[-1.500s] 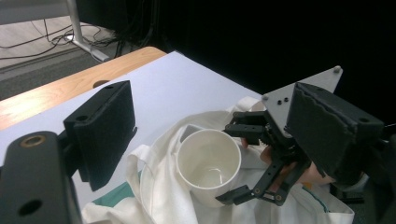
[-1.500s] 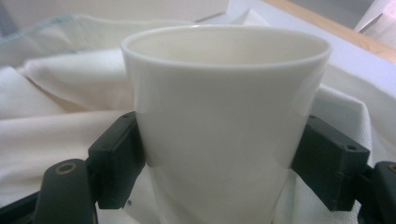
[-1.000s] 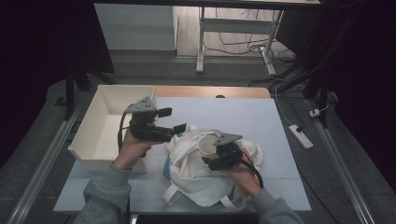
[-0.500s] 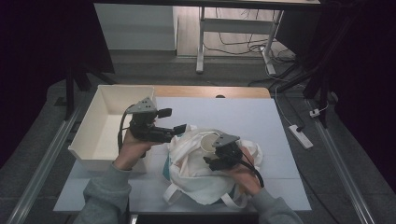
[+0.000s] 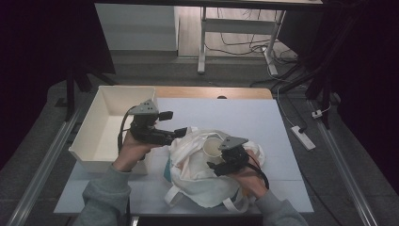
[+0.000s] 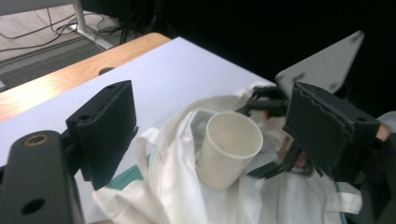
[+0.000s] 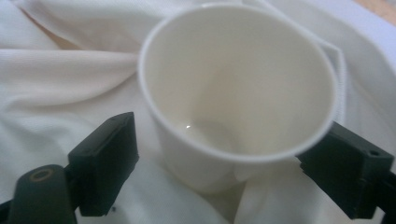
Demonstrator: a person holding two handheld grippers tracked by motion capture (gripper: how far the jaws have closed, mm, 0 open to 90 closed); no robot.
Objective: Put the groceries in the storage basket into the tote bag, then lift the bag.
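A white paper cup (image 5: 212,147) stands tilted in the mouth of a white cloth bag (image 5: 197,181) on the table. My right gripper (image 5: 214,165) reaches into the bag from the near side. Its jaws have just been opening. The cup (image 7: 233,93) sits between them, and a gap shows beside the left pad (image 7: 107,158). My left gripper (image 5: 181,133) hovers at the bag's left edge, open with nothing between its jaws. In the left gripper view the cup (image 6: 229,149) leans on the bag (image 6: 163,182) ahead of that gripper (image 6: 215,121).
A white open bin (image 5: 94,141) stands at the table's left edge, beside my left hand. The pale table top (image 5: 235,113) runs on behind the bag, with a wooden strip along its far edge. Bag straps (image 5: 174,195) trail toward the near edge.
The bag's cloth around the cup has shifted and the cup's rim shows more. The right gripper has moved only slightly. The left gripper has kept still.
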